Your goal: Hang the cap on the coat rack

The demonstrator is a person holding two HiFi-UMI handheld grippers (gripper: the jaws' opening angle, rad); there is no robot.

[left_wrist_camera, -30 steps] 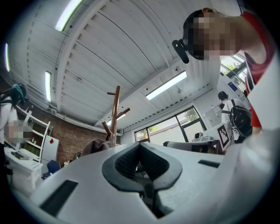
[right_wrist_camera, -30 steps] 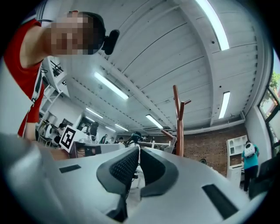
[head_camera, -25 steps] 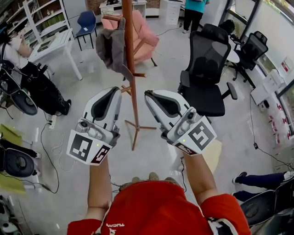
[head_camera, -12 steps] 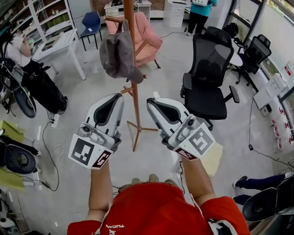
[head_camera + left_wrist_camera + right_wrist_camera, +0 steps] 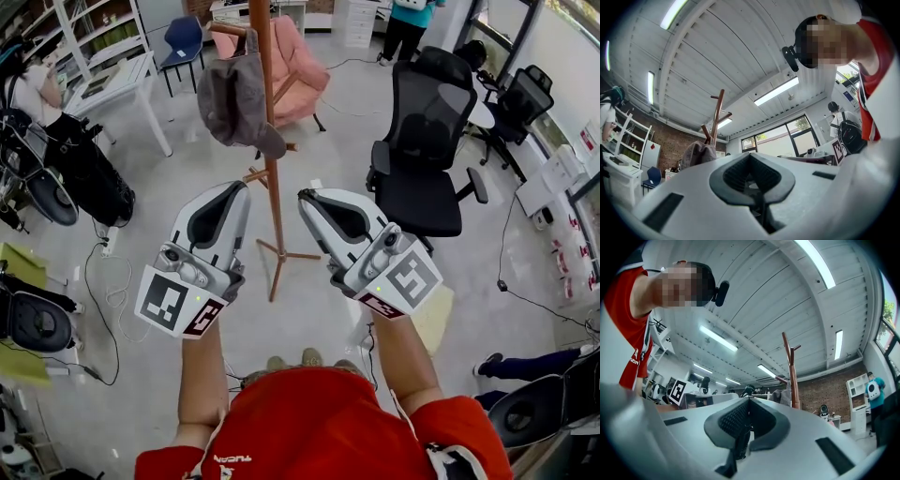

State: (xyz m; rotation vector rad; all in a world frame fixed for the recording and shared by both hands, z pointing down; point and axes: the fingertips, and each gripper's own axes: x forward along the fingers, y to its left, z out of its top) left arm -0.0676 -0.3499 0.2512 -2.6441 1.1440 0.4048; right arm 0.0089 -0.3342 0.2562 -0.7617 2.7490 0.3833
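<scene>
Since half a second ago the cap (image 5: 234, 98) and both grippers are sitting slightly higher in the head view, and the grippers are keeping the same spacing. The grey cap is hanging on an upper peg of the wooden coat rack (image 5: 269, 159), draping down the left side of the pole with its brim pointing down towards the right. In the left gripper view it is showing beside the pole as a grey lump (image 5: 698, 153). In the right gripper view it is peeking out just left of the pole (image 5: 781, 396).

The left gripper (image 5: 234, 188) is pointing towards the rack from the pole's left, its jaws pressing together with nothing between them. The right gripper (image 5: 307, 197) is doing the same from the pole's right, clenched and empty. Neither is touching the cap or the rack.

A black office chair (image 5: 424, 141) is standing to the right of the rack. A pink armchair (image 5: 298, 70) is sitting behind it.
</scene>
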